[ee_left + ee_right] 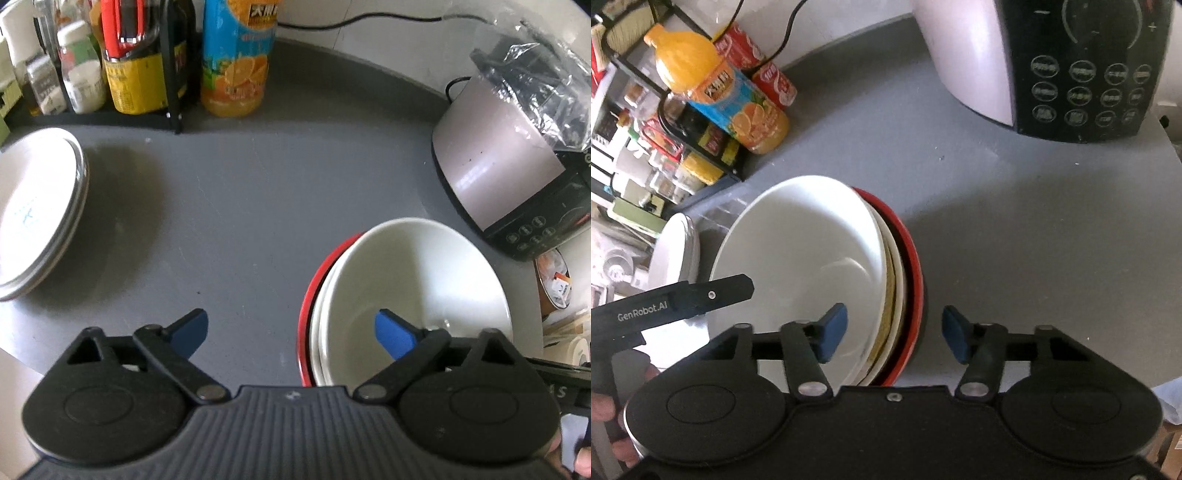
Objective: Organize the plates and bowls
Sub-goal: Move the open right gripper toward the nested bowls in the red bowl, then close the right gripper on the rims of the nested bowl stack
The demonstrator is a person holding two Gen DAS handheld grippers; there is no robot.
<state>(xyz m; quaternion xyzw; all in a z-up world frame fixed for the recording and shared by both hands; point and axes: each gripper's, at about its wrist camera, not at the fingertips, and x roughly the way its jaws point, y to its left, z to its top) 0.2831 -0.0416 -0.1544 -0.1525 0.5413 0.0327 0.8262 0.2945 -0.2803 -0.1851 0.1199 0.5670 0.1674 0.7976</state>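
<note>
Right wrist view, rice cooker behind bowls

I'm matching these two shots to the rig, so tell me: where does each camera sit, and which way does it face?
Left wrist: on the left gripper, looking steeply down at the grey counter; its right finger is over the stacked bowls.
Right wrist: on the right gripper, looking down; its fingers straddle the stack's rim; a hand and the left gripper show at left.
Shared: bowls, juice bottle, cooker, plates.
</note>
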